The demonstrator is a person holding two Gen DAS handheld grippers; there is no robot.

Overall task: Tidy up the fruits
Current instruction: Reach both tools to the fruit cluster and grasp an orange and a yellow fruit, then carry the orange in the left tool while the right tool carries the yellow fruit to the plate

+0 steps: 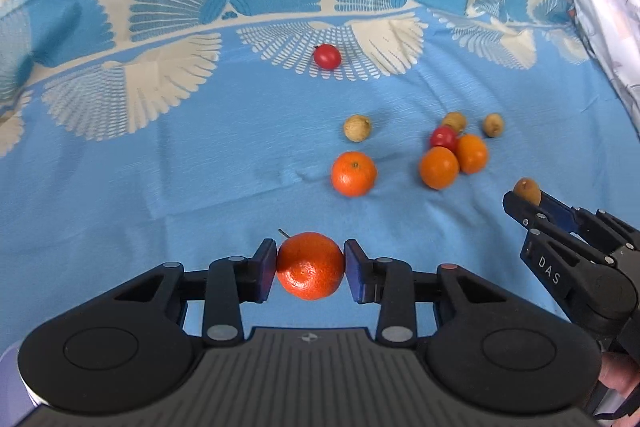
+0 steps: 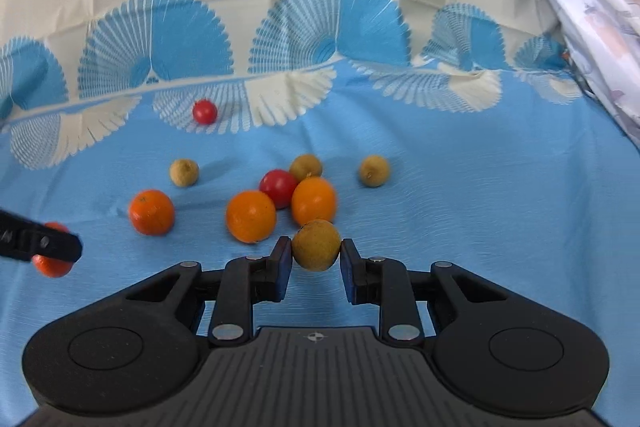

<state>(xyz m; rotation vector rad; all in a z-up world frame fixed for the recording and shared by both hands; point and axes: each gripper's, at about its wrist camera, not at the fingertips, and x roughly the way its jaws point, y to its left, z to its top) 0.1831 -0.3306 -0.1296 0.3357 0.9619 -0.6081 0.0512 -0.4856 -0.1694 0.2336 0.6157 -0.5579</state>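
Two hand-held grippers over a cloth-covered bench, seen from both wrist views. The left gripper [image 1: 310, 264] has its jaws clenched on a mandarin [image 1: 310, 265], the blue pads pressing its left and right flanks; a short stalk projects from the upper left of the fruit. The right gripper [image 2: 316, 254] grasps a small tan-brown longan [image 2: 316, 245] between its pads, and in the left wrist view this same gripper enters from the lower right with the fruit at its tip. In the right wrist view the left gripper appears at the left edge, its black finger crossing in front of the held mandarin. The remaining fruit lies on the blue part of the tablecloth [image 1: 160, 187]. A lone mandarin [image 1: 353, 173] lies apart from a tight cluster in which a pair of oranges [image 2: 251, 215] touch side by side, with a red fruit [image 2: 278, 187] wedged just behind them and a brown longan [image 2: 306, 166] behind that. Two further longans lie singly: one [image 2: 184, 172] to the left of the cluster, behind the lone mandarin, and one [image 2: 374, 170] to the right. A second red fruit [image 1: 327, 56] lies well apart from the others, farther back, on the cream fan border of the cloth. A pale patterned fabric [image 2: 592, 19] hangs along the right edge. Part of a hand [image 1: 618, 375] shows at the lower right of the left wrist view, behind the right gripper.
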